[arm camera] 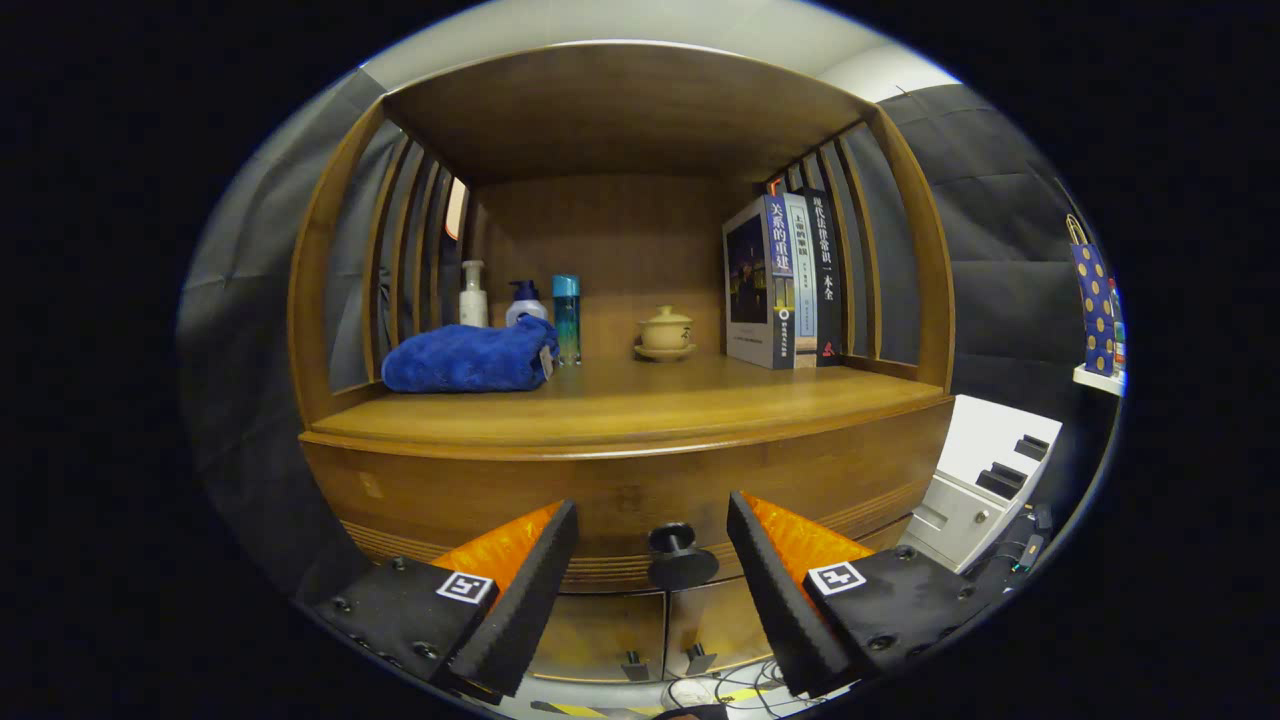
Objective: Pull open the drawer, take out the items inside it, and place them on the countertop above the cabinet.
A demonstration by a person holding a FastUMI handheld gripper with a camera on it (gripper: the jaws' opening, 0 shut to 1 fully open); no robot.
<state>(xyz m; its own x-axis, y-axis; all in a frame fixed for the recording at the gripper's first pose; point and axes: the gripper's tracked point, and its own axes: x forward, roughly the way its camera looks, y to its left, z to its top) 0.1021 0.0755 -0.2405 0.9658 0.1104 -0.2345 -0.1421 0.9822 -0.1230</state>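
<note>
A wooden cabinet stands straight ahead, its drawer front closed under the countertop. A dark round knob juts from the drawer's lower middle. My gripper is open, and the knob sits between the two fingertips, slightly nearer the right one, without either finger touching it. What lies inside the drawer is hidden.
On the countertop rest a folded blue towel, three bottles behind it, a lidded tea cup on a saucer and upright books at the right. Two small cabinet doors sit below the drawer. A white drawer unit stands to the right.
</note>
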